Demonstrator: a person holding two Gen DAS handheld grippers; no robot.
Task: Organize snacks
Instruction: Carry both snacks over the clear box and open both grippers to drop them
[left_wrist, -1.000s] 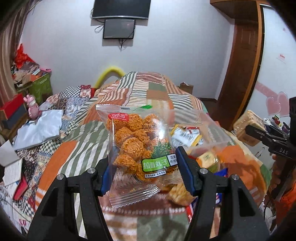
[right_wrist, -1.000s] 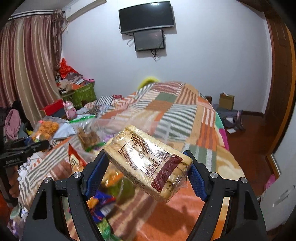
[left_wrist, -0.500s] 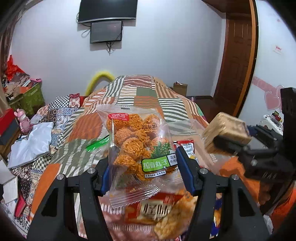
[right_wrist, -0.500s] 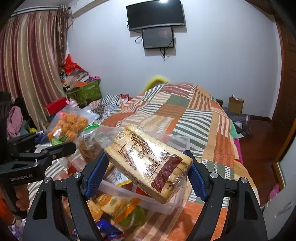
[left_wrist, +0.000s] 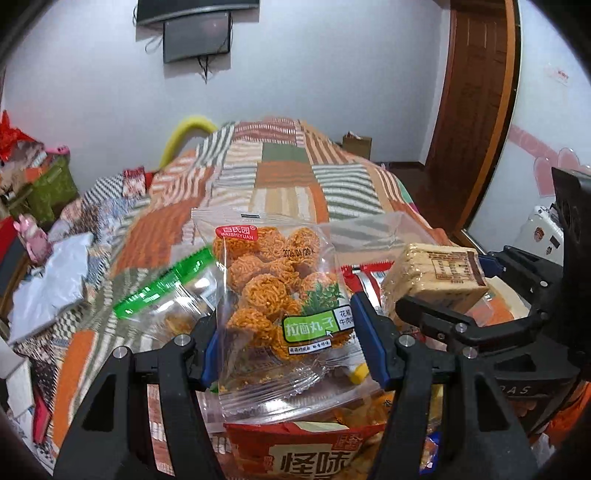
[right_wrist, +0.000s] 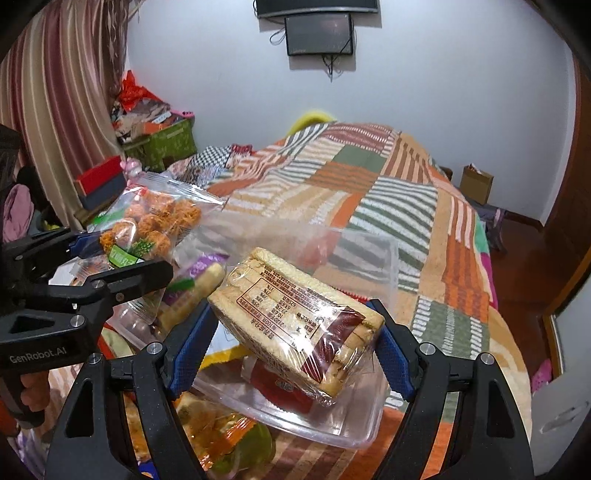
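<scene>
My left gripper (left_wrist: 284, 343) is shut on a clear bag of orange noodle balls (left_wrist: 280, 295) with a green label, held upright above the snack pile. It also shows at the left of the right wrist view (right_wrist: 151, 229). My right gripper (right_wrist: 295, 347) is shut on a wrapped block of pale biscuits (right_wrist: 295, 314), held over a clear plastic bin (right_wrist: 369, 413). That block shows at the right of the left wrist view (left_wrist: 436, 273). A red snack bag (left_wrist: 306, 454) lies below the left gripper.
The bin stands on a bed with a striped patchwork blanket (right_wrist: 388, 192). Several loose snack packets (right_wrist: 221, 435) lie beside the bin. Boxes and clutter (right_wrist: 155, 136) line the left wall. A wooden door (left_wrist: 476, 92) is at the right.
Both grippers have moved closer together and over the bin, each still holding its packet. The biscuit block now sits right beside the noodle ball bag.
</scene>
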